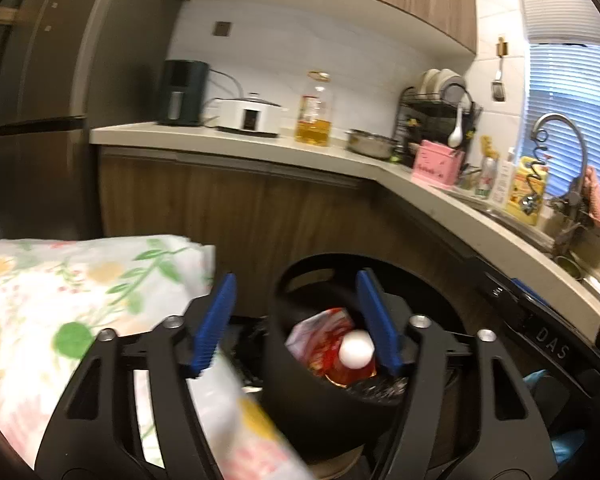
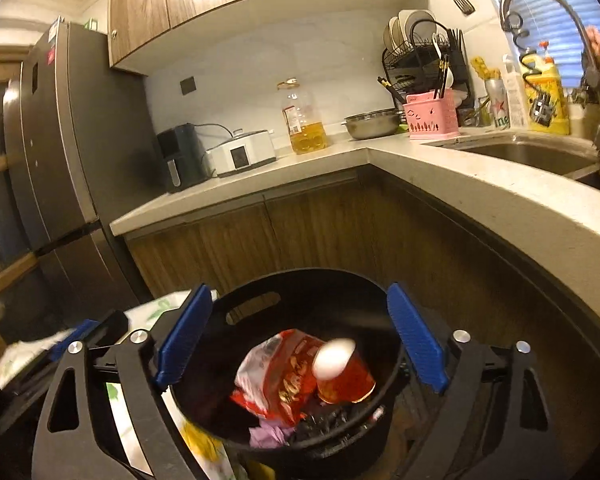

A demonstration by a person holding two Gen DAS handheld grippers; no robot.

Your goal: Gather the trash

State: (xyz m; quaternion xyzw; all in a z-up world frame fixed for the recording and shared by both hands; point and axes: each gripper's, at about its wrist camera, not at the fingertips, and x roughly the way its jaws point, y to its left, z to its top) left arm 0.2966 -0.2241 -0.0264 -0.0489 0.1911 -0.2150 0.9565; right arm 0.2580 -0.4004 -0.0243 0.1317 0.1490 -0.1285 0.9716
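Note:
A black trash bin (image 2: 260, 304) stands on the floor below both grippers; it also shows in the left wrist view (image 1: 312, 400). Inside lie a red snack wrapper (image 2: 276, 380), a red cup (image 2: 346, 384) with a blurred white ball-like thing (image 2: 334, 358) over it, and purple and black scraps. The wrapper (image 1: 320, 328) and white thing (image 1: 356, 354) show in the left wrist view too. My right gripper (image 2: 300, 340) is open and empty above the bin. My left gripper (image 1: 296, 320) is open over the bin's left rim; a floral cloth (image 1: 72, 292) lies under its left finger.
An L-shaped counter (image 2: 480, 188) carries an air fryer (image 2: 180, 156), a white cooker (image 2: 240, 152), an oil bottle (image 2: 304, 120), a steel bowl (image 2: 372, 124), a pink basket (image 2: 430, 118) and a dish rack (image 2: 420, 44). A sink (image 2: 520, 156) sits right, a fridge (image 2: 60, 184) left.

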